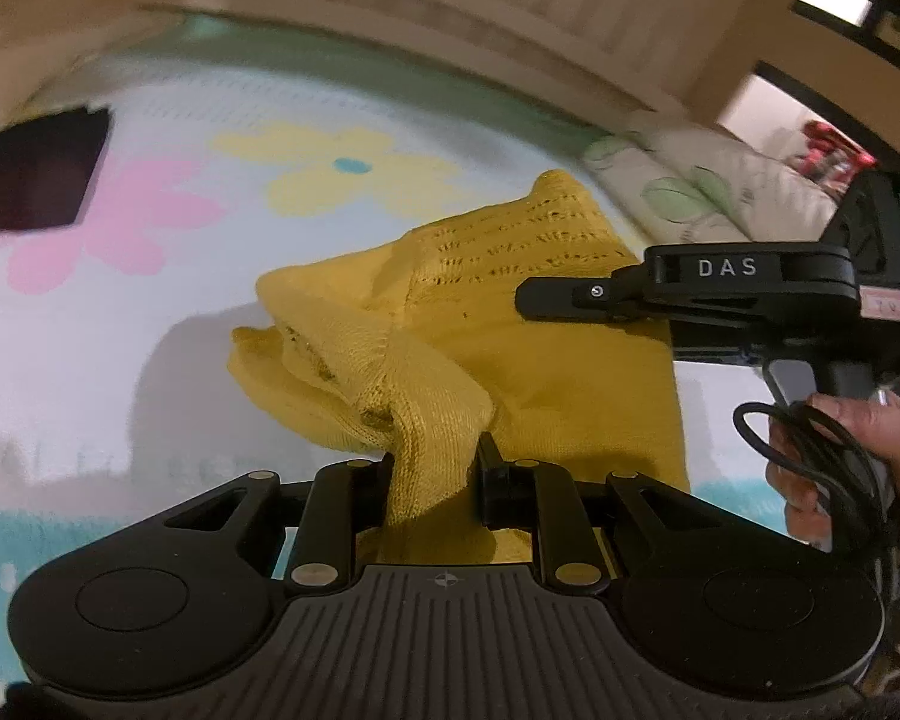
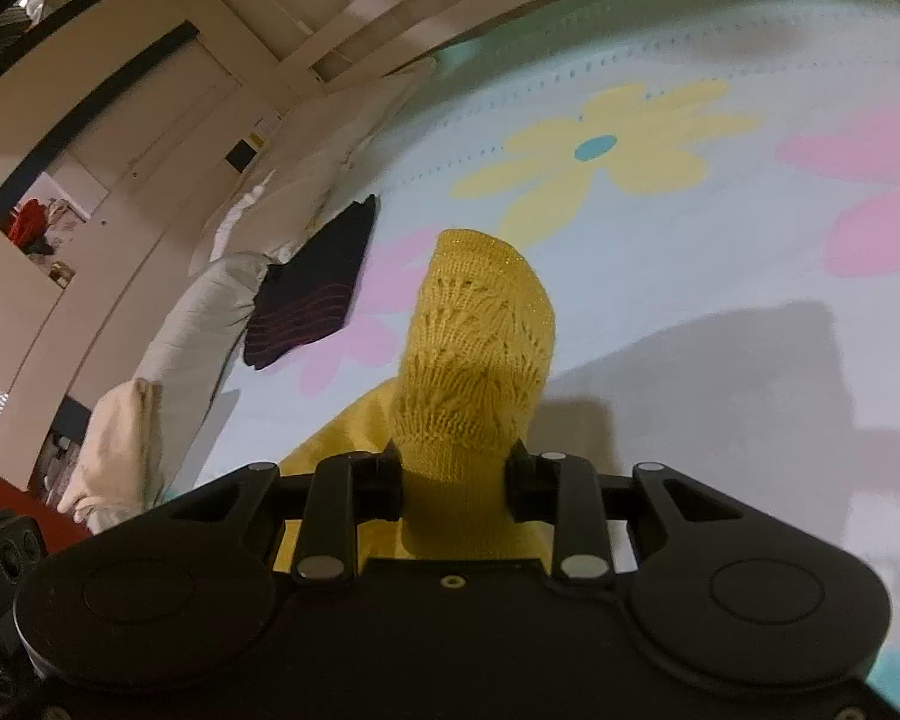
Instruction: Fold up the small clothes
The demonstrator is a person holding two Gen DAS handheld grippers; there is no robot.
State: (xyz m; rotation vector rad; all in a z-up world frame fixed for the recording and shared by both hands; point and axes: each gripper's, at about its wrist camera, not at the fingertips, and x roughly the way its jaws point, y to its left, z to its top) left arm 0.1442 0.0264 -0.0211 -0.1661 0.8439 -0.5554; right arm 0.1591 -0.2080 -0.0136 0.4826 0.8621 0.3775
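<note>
Knitwear, a yellow garment [image 1: 510, 360], is held over the flowered bed [image 1: 180, 312], part lying on it and part lifted. The left hand-held gripper [image 1: 432, 468] is closed on a bunched fold of plain knit; the right hand-held gripper [image 2: 456, 474] is closed on a lacy openwork end, which stands up between its fingers. The garment is judged light, soft and stretchy, likely to sag and slide unless pinched at hems or corners; the open lace could snag. A dark folded cloth [image 2: 312, 300] lies beside the pillows [image 2: 210, 312].
</note>
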